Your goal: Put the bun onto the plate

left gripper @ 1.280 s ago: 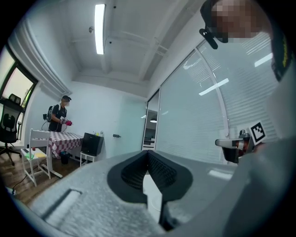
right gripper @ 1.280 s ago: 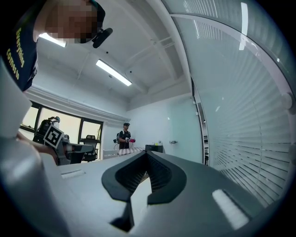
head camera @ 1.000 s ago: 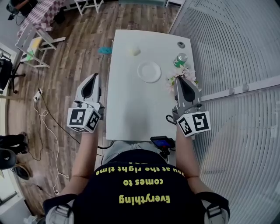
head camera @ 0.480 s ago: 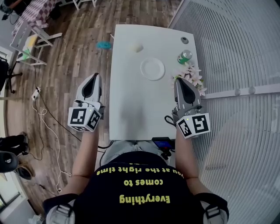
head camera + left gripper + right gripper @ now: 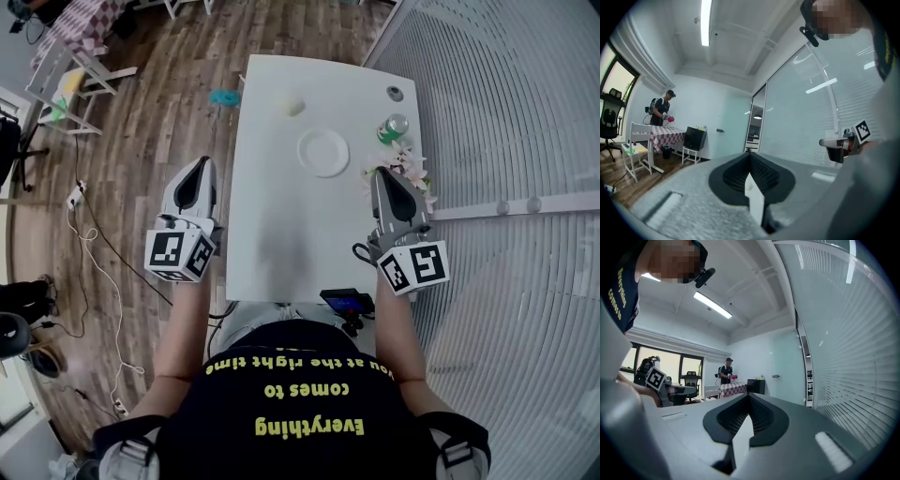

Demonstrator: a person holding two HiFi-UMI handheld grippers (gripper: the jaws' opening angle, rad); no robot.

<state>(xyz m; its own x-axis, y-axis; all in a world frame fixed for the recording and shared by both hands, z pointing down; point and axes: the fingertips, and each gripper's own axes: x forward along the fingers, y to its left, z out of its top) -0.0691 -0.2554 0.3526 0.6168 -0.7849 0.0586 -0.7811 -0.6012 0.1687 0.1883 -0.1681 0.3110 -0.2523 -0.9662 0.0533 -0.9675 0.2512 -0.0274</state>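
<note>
On table [image 5: 281,225]: bun [image 5: 294,106] nr plate [image 5: 322,153] (apart)

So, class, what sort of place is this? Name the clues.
Probably an office or lab room, not a kitchen: a white rectangular table stands on brown wood-plank flooring beside a partition of white slatted blinds, and a black office chair sits further off.

R hand-held gripper [image 5: 382,172] nudged left vs flowers [image 5: 412,171], table [image 5: 272,234] sits slightly higher in view
</note>
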